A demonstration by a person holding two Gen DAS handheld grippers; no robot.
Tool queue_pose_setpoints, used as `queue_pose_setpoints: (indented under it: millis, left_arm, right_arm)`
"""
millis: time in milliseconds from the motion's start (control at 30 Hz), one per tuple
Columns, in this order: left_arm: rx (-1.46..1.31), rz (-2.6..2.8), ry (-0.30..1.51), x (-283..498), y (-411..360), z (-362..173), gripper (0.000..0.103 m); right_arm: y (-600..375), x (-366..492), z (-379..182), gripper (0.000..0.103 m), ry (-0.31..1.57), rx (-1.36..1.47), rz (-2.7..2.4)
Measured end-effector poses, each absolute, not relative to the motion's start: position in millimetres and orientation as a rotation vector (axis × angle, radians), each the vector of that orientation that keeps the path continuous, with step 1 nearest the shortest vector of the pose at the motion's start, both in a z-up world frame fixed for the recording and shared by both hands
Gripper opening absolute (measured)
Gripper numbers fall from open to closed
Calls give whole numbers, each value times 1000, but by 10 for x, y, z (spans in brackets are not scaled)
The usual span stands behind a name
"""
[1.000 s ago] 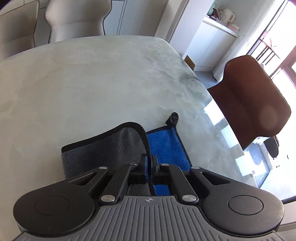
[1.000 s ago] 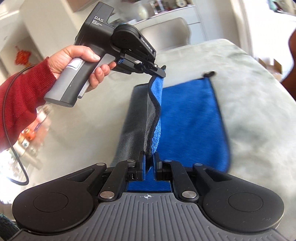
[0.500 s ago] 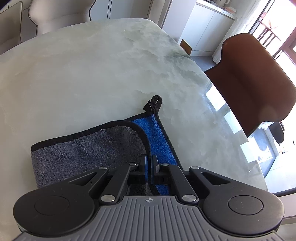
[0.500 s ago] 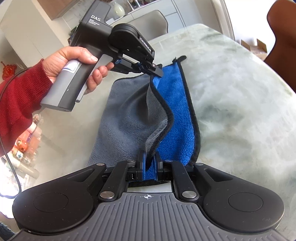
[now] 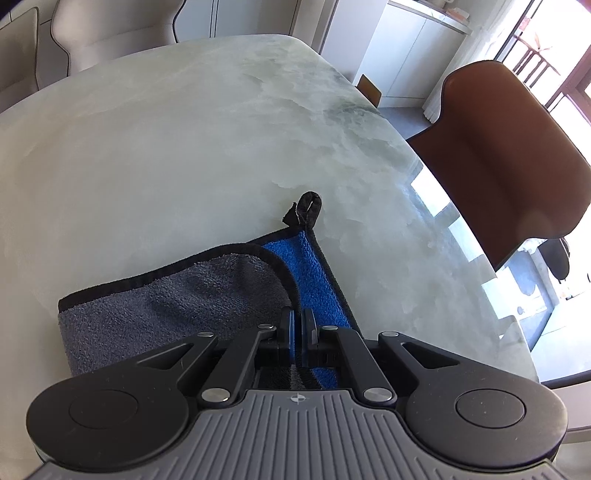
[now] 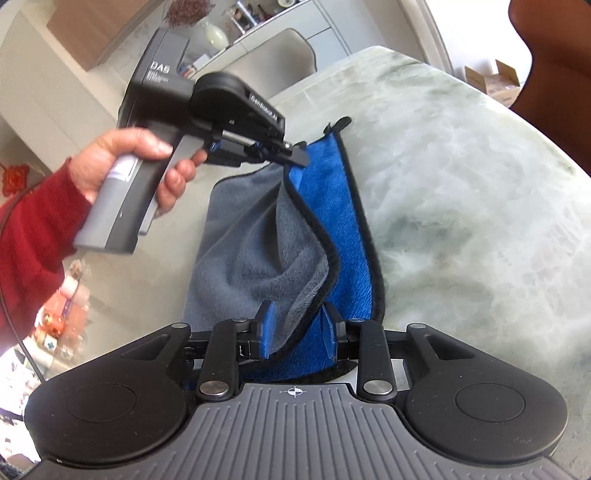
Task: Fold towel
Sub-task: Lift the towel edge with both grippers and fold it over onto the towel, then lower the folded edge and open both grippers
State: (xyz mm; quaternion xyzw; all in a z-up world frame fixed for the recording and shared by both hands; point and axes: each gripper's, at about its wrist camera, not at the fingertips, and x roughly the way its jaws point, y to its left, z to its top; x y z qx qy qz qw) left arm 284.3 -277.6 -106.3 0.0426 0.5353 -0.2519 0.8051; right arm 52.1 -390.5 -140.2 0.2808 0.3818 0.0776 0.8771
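The towel [image 6: 258,243] is blue on one side, grey on the other, with black trim. It lies on the marble table, its grey half folded over most of the blue. A strip of blue [image 5: 314,273] still shows along the right edge, with a black hanging loop [image 5: 308,210] at the far corner. My left gripper [image 5: 297,328] is shut on the towel's folded corner; it also shows in the right wrist view [image 6: 295,157], just above the far end. My right gripper [image 6: 297,332] is open, with the near towel edge draped loosely between its fingers.
The marble table [image 5: 184,147] stretches far and left of the towel. A brown chair [image 5: 509,147] stands past the table's right edge. Pale chairs [image 5: 110,29] stand at the far side. A hand in a red sleeve [image 6: 122,166] holds the left gripper.
Both grippers carried the grey half rightward over the blue, narrowing the blue strip. My right gripper has opened and let go of the near corner. The left stays shut.
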Motion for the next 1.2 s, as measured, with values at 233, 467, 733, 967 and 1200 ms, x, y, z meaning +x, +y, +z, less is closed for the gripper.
queue_pose_setpoints:
  millis: [233, 467, 733, 967, 1200]
  left_arm:
    - [94, -560, 1123, 2840, -2834, -1039, 2]
    - [116, -599, 1121, 2833, -2953, -1056, 3]
    - [133, -614, 1130, 2827, -2941, -1045, 23]
    - [141, -570, 1038, 2763, -2726, -844, 48]
    - [122, -438, 1131, 2793, -2474, -1065, 48]
  right_arm:
    - [-3908, 410, -1379, 6, 784, 574, 129]
    - [-3973, 331, -1421, 6, 812, 586, 98]
    - [-3976, 315, -1401, 7, 843, 573, 107]
    - [-3956, 303, -1348, 8, 848, 543, 84]
    - [-3802, 366, -1178, 11, 889, 356, -3]
